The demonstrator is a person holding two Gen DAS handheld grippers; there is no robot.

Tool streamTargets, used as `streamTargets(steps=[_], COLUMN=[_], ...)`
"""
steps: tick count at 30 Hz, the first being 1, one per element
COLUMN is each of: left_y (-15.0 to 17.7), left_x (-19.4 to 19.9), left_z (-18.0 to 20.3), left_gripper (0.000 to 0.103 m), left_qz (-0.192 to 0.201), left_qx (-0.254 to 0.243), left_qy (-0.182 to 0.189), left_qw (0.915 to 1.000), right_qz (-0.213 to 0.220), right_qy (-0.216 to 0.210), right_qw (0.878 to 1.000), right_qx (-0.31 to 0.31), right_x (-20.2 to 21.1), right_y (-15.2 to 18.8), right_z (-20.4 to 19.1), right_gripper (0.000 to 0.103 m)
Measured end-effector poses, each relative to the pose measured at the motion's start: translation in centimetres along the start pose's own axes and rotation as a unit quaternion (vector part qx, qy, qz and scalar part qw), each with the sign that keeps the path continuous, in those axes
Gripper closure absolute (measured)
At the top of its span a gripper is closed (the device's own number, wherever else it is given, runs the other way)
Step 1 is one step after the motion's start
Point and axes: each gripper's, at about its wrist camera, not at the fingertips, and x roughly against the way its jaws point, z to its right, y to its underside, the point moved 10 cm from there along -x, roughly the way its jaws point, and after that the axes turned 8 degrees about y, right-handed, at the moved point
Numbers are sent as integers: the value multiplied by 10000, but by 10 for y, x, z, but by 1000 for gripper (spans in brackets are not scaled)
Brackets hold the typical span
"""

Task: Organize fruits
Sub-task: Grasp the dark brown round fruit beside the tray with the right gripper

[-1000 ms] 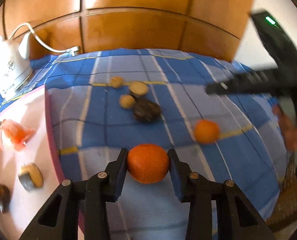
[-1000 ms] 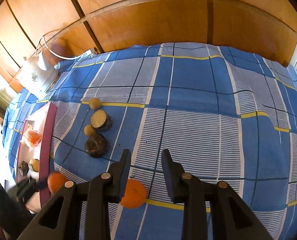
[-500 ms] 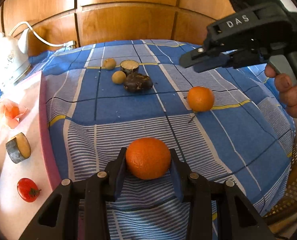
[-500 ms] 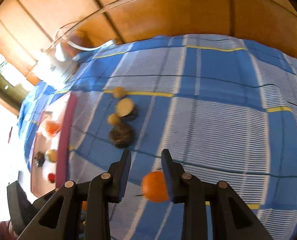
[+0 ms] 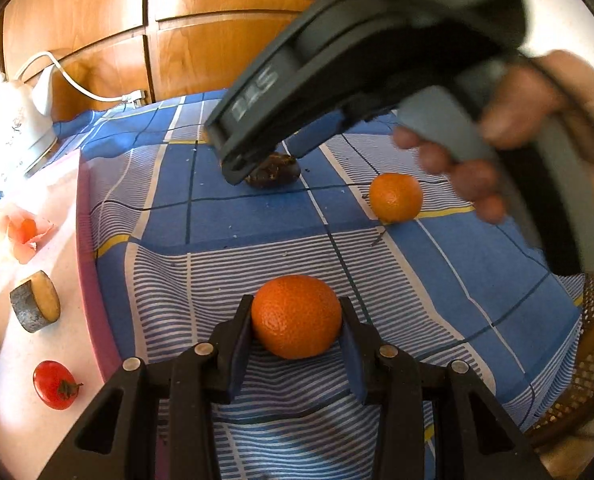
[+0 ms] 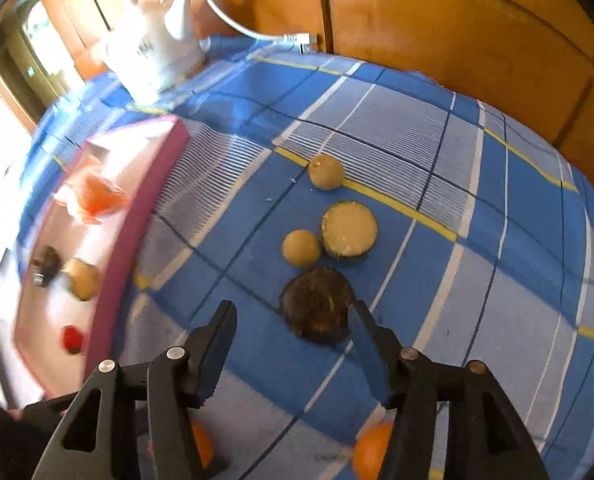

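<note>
My left gripper (image 5: 296, 316) is shut on an orange (image 5: 296, 315) and holds it just above the blue checked cloth. A second orange (image 5: 395, 197) lies on the cloth further right; it also shows in the right wrist view (image 6: 371, 450). My right gripper (image 6: 293, 322) is open and empty, just short of a dark round fruit (image 6: 317, 304). Beyond it lie a cut brown fruit half (image 6: 350, 229) and two small tan fruits (image 6: 301, 247) (image 6: 326, 172). The pink tray (image 5: 97, 300) at the left holds a tomato (image 5: 55, 385), a cut half (image 5: 37, 306) and a wrapped orange-red fruit (image 5: 21, 232).
A white kettle (image 5: 13, 136) with its cord stands at the far left of the cloth, next to the wooden wall panels (image 5: 201, 40). A wicker chair edge (image 5: 589, 368) is at the right. The right gripper's body and the hand on it (image 5: 377, 64) hang over the table's middle.
My right gripper has swung left past the second orange, opened wider and come down near the dark round fruit. My left gripper still holds its orange in nearly the same place.
</note>
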Motion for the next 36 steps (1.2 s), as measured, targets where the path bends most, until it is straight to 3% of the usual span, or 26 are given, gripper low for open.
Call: streamTargets(steps=[4,6,8,16,21,28,36], left_y=[0,1,1,0,0,-5,-18], left_x=[1,1,1,0,2,18,43], left_z=[0,1,1,1,1,11,-2], left_gripper=[63,63,63,63,63,63,63], left_qz=[7,11,5,-10,-68,2,172], left_qx=[-9,-12,-16,1,46,14,337], left_qy=[5,9,14,0,-3,-7,-55], left_qw=[10000,10000,10000,10000,10000,10000,9993], right_qz=[-221,-223,-210,-379,-275,-195,-129], right_qy=[131,248,167,56,-416,-417,-218], right_qw=[9995,9992,9995,9965,9984,9982,9980], right_qx=[201,241,139,737,253,377,583], right_x=[-15,-17,-13,7,4,2,0], right_y=[2,6,11,59,58,58,56], right_z=[1,6,9,1,13,14,-1], right_gripper=[44,57,57,57,57,57,56])
